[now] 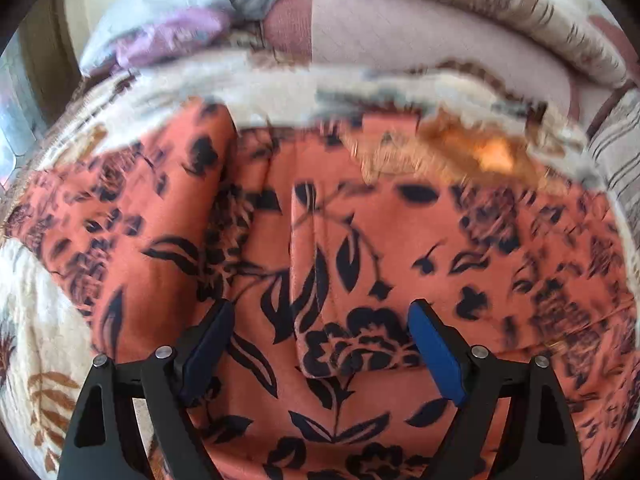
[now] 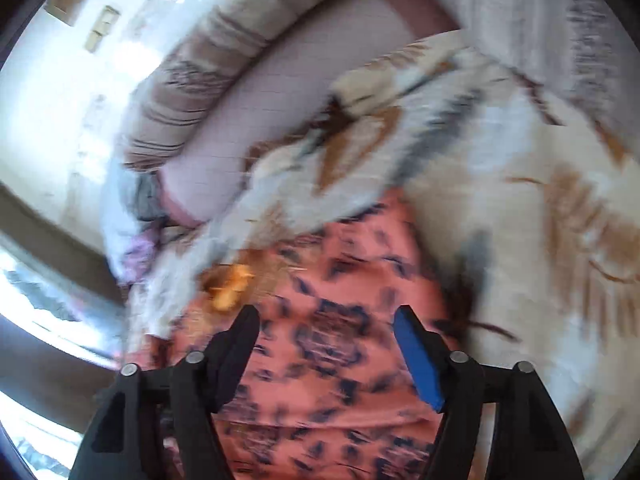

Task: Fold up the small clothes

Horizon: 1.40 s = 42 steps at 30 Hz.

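Observation:
An orange garment with a black flower print (image 1: 360, 240) lies spread and partly folded on a cream leaf-patterned bedspread (image 1: 32, 320). A folded flap of it runs down the middle, ending near the fingertips. My left gripper (image 1: 320, 312) hovers just above this cloth with its jaws wide apart and nothing pinched between the blue pads (image 1: 436, 356). In the blurred right wrist view the same garment (image 2: 340, 360) fills the lower middle. My right gripper (image 2: 326, 320) stands open above it, with no cloth between its fingers.
Striped and pink pillows (image 1: 400, 28) and a grey-lilac bundle of cloth (image 1: 168, 28) lie beyond the garment. An orange blotch (image 1: 492, 156) shows at the garment's far edge. The bedspread (image 2: 540, 220) stretches to the right; a pale wall and floor (image 2: 60, 140) show on the left.

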Each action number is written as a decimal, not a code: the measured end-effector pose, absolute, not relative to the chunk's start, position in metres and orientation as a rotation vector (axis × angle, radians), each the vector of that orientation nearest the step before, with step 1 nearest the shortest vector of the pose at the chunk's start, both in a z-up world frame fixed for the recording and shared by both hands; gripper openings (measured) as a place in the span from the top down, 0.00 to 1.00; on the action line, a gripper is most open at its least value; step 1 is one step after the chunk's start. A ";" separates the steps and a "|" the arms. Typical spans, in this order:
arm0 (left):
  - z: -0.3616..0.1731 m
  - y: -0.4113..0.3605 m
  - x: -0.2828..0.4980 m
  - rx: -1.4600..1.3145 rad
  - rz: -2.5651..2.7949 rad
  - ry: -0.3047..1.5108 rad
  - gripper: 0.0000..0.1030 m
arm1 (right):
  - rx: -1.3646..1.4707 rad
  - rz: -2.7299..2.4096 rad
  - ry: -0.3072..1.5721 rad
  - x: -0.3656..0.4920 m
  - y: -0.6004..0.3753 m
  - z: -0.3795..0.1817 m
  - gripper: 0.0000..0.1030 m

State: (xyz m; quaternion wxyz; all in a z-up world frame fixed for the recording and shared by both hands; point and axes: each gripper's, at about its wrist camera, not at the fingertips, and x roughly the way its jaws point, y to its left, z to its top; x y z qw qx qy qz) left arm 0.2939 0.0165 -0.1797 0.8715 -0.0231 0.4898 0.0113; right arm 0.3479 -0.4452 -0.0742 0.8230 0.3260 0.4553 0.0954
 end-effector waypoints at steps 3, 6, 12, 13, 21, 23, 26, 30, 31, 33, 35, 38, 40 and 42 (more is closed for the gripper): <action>-0.182 0.017 0.292 -0.034 0.023 0.988 0.10 | 0.750 0.246 1.102 0.386 -0.431 -0.107 0.23; -0.178 0.019 0.282 -0.050 0.005 0.975 0.07 | 0.686 0.159 1.141 0.422 -0.447 -0.137 0.26; -0.183 0.012 0.293 -0.037 -0.007 0.967 0.00 | 0.756 -0.029 0.937 0.415 -0.480 -0.116 0.23; -0.183 0.012 0.278 -0.035 -0.007 0.965 0.00 | 0.743 0.000 0.927 0.407 -0.474 -0.109 0.23; -0.142 0.034 0.252 -0.184 -0.077 0.926 0.01 | 0.423 0.046 1.080 0.329 -0.380 -0.117 0.17; -0.107 0.063 0.226 -0.297 -0.118 0.818 0.01 | 0.314 -0.066 1.061 0.314 -0.371 -0.121 0.17; -0.075 0.120 0.194 -0.377 -0.097 0.675 0.00 | 0.196 -0.079 0.891 0.279 -0.338 -0.096 0.15; -0.085 0.248 0.183 -0.676 0.114 0.628 0.01 | 0.113 -0.020 0.895 0.267 -0.301 -0.118 0.11; -0.094 0.278 0.185 -0.764 0.158 0.638 0.01 | 0.103 -0.020 0.943 0.269 -0.300 -0.136 0.10; -0.122 0.339 0.193 -0.966 0.228 0.661 0.06 | 0.111 -0.029 0.966 0.271 -0.304 -0.153 0.09; -0.144 0.375 0.205 -1.076 0.265 0.696 0.20 | 0.109 -0.021 0.981 0.277 -0.305 -0.156 0.03; -0.161 0.392 0.227 -1.098 0.263 0.746 0.29 | 0.092 -0.016 0.988 0.280 -0.303 -0.163 0.00; -0.165 0.394 0.235 -1.078 0.273 0.734 0.29 | 0.087 -0.016 0.987 0.281 -0.299 -0.163 0.00; -0.162 0.397 0.241 -1.055 0.298 0.719 0.28 | 0.097 -0.012 0.983 0.280 -0.299 -0.160 0.00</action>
